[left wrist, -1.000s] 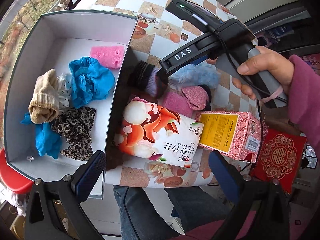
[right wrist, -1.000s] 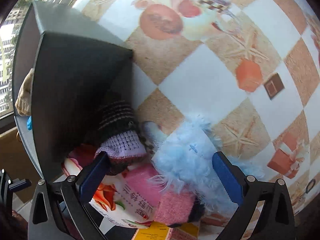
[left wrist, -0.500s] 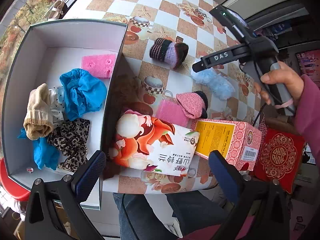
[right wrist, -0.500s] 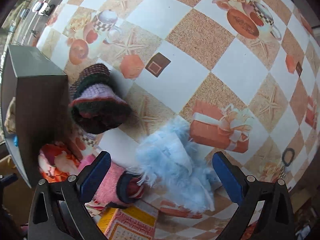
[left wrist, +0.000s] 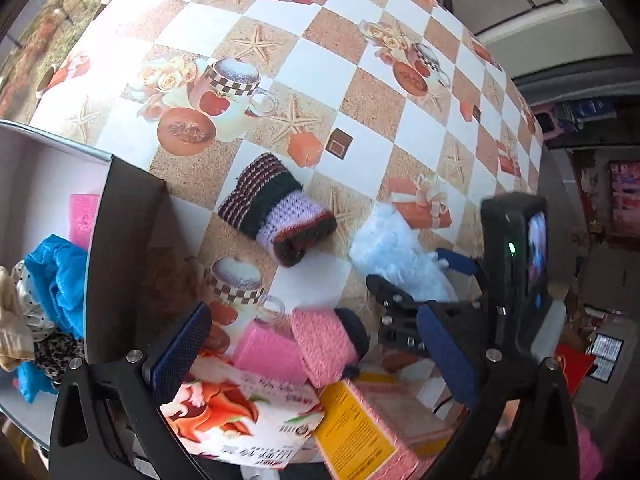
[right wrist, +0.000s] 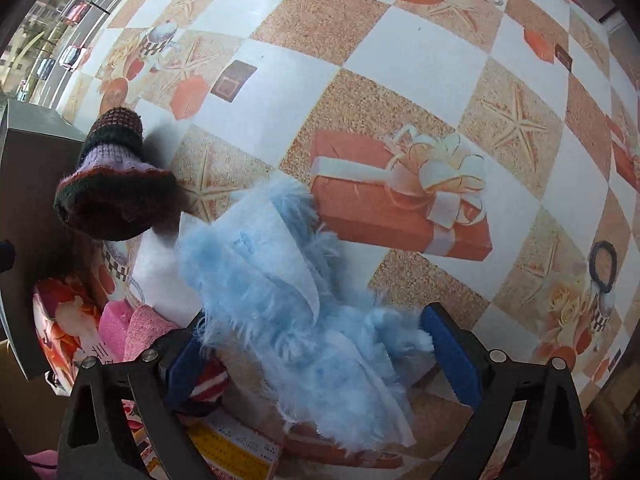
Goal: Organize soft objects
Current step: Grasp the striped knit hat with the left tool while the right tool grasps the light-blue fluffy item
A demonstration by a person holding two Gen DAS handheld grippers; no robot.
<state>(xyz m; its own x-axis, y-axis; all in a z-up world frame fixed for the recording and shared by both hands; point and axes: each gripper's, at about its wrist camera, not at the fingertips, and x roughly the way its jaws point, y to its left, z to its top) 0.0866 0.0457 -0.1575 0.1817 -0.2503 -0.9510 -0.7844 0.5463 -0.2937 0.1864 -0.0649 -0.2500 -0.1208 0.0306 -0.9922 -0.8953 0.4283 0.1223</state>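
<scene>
Fluffy pale-blue fabric piece [right wrist: 304, 312] lies on the checkered worktop [right wrist: 400, 80], between the spread fingers of the right hand-held gripper [right wrist: 316, 356], not yet clamped. Left hand-held gripper [left wrist: 316, 356] hangs apart and empty over a pink knitted roll [left wrist: 324, 344]. Far left of that lies a striped knitted cuff [left wrist: 276, 216]. Several cloths already sit in the grey box [left wrist: 120, 240], so sorting seems roughly half done. The box's contents are mostly cut off.

A home: printed checkered tablecloth [left wrist: 360, 92], street (cars) outside the window [right wrist: 60, 40].
</scene>
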